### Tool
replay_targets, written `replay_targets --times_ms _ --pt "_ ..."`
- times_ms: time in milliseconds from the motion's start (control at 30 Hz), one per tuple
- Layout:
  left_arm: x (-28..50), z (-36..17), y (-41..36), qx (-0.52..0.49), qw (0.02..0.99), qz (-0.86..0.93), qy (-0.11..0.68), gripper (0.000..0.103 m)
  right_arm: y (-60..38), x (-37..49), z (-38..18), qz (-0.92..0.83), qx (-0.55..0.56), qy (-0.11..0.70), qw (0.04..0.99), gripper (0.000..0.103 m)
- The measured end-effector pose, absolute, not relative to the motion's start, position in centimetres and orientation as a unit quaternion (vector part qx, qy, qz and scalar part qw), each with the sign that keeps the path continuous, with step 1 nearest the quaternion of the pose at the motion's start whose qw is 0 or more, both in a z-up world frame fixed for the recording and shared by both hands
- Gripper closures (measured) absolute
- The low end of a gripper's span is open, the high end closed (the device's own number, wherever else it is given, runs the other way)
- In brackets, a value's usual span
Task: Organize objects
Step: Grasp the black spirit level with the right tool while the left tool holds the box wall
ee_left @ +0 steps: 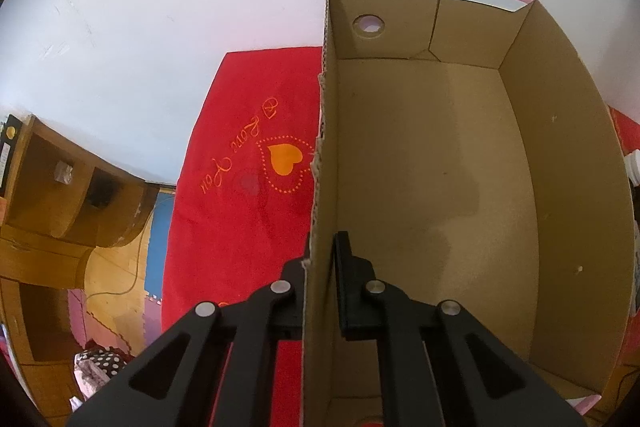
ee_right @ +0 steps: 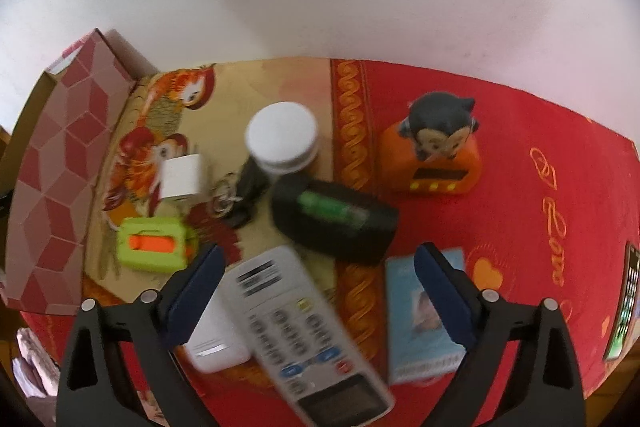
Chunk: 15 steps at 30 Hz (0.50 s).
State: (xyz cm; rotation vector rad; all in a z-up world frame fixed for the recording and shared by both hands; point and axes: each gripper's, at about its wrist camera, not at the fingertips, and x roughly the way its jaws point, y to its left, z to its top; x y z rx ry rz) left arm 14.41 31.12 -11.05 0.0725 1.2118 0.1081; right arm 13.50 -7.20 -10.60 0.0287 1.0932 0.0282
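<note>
My left gripper (ee_left: 320, 259) is shut on the left wall of an open cardboard box (ee_left: 320, 187), one finger inside and one outside; the box floor (ee_left: 420, 167) is bare. In the right wrist view, my right gripper (ee_right: 320, 267) is open above a white remote control (ee_right: 304, 327). Around it lie a black charger with a green battery (ee_right: 336, 219), a white adapter (ee_right: 180, 175), a green and orange block (ee_right: 152, 243), a white-lidded jar (ee_right: 282, 139), keys (ee_right: 236, 195), a blue card (ee_right: 424, 323) and an orange monkey clock (ee_right: 436, 151).
A red cloth (ee_left: 240, 207) with an orange heart covers the table. The box's pink patterned outside (ee_right: 60, 167) stands at the left of the right wrist view. A phone (ee_right: 624, 307) lies at the right edge. Wooden shelves (ee_left: 52, 227) stand at the left.
</note>
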Motion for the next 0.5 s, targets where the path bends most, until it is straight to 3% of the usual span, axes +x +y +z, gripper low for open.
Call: replay_targets --times_ms 233,500 --pt "14.6 -11.0 31.5 0.033 0.822 0.050 0.566 0.097 -7.8 14.6 -11.4 0.028 0.007 0.531 0.847 0.006" --pt "13.9 -10.8 30.2 0.049 0.825 0.038 0.562 0.097 -8.0 16.1 -12.4 -0.026 0.071 0.536 0.841 0.006"
